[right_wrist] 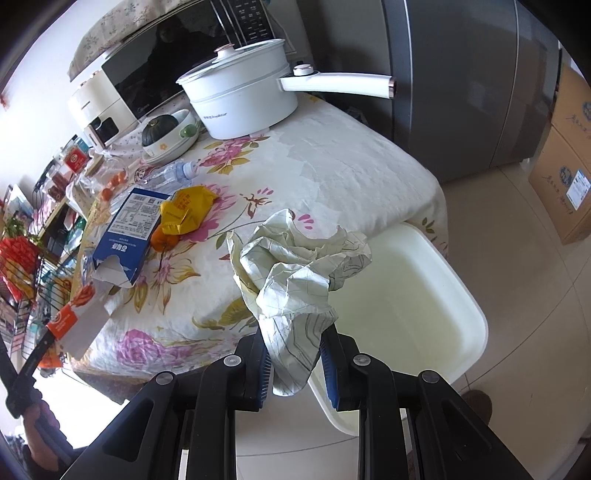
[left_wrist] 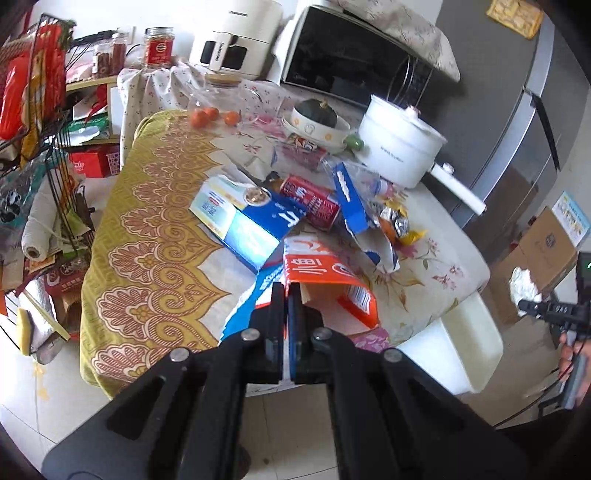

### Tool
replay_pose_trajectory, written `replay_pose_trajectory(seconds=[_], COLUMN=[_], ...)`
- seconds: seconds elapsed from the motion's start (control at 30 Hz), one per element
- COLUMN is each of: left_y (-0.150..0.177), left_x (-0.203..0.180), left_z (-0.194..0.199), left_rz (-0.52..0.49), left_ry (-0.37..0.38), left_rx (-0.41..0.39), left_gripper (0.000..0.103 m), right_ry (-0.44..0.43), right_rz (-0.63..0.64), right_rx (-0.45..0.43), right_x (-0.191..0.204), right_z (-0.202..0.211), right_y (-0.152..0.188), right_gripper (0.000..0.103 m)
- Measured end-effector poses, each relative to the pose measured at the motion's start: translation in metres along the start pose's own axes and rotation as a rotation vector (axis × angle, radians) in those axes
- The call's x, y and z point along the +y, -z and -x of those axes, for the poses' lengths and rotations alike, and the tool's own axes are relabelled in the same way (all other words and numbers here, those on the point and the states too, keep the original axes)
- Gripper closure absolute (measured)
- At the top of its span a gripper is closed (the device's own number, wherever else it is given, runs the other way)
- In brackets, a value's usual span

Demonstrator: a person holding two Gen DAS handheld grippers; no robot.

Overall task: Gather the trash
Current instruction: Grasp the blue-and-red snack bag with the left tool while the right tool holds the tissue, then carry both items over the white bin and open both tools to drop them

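Note:
My left gripper (left_wrist: 286, 295) is shut on the edge of an orange and white carton (left_wrist: 325, 280) at the near edge of the table; the carton also shows in the right wrist view (right_wrist: 77, 325). My right gripper (right_wrist: 295, 347) holds a crumpled white paper (right_wrist: 295, 266) between its pads, over the table edge beside a white bin (right_wrist: 406, 302). On the table lie a blue and white box (left_wrist: 240, 218), a red can (left_wrist: 314, 203), a torn blue box (right_wrist: 129, 229), a yellow wrapper (right_wrist: 188, 212) and a plastic bottle (right_wrist: 170, 173).
A white electric pot (right_wrist: 243, 99), a bowl with a squash (right_wrist: 166, 136), a microwave (left_wrist: 351, 55) and an air fryer (left_wrist: 236, 33) stand at the table's far side. A wire rack (left_wrist: 37, 129) stands left; a fridge (right_wrist: 461, 74) and cardboard boxes (right_wrist: 569, 166) right.

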State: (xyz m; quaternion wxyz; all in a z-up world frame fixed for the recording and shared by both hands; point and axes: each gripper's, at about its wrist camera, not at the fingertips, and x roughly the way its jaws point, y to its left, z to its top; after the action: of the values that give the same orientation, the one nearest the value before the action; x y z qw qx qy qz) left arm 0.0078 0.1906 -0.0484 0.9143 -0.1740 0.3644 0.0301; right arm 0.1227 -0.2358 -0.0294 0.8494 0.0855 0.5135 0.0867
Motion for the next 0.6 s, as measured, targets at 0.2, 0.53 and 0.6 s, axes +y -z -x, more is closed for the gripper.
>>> replay_pose_trajectory(seconds=[0.2, 0.53, 0.6], left_y=[-0.009, -0.021, -0.023], left_x=[0.0, -0.04, -0.056], left_z=[0.014, 0.036, 0.035], left_rz=[0.043, -0.014, -0.038], left_ry=[0.066, 0.196, 0.225], left_rx=[-0.039, -0.076, -0.074], left_gripper=[0.101, 0.101, 0.101], right_ry=[-0.005, -0.017, -0.01], right_rz=[-0.005, 0.016, 0.016], right_rx=[-0.011, -0.026, -0.027], right_x=[0.004, 0.004, -0.001], right_z=[0.0, 0.009, 0.012], right_y=[-0.001, 0.0, 0.001], right_gripper=[0.079, 0.079, 0.079])
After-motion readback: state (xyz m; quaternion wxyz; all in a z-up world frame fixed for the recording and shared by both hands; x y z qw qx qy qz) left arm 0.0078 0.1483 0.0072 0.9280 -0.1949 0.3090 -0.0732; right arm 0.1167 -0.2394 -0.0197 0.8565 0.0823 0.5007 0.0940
